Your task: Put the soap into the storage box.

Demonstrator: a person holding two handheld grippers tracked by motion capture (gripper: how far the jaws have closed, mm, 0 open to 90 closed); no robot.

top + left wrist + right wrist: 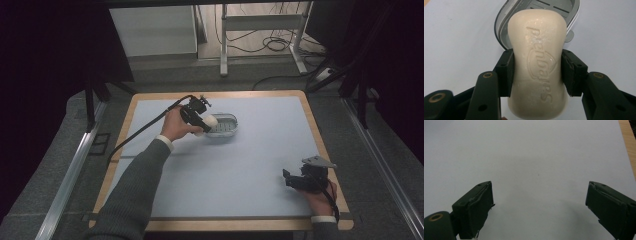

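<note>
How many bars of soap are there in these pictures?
1. The single bar of soap is clamped in the left gripper, held just in front of the grey soap dish on the table.

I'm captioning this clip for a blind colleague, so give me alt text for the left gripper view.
A pale bar of soap with raised lettering is clamped between the two black jaws of the left gripper, held over a light table. Just beyond the bar's far end lies a grey soap dish with a slotted floor.
</note>
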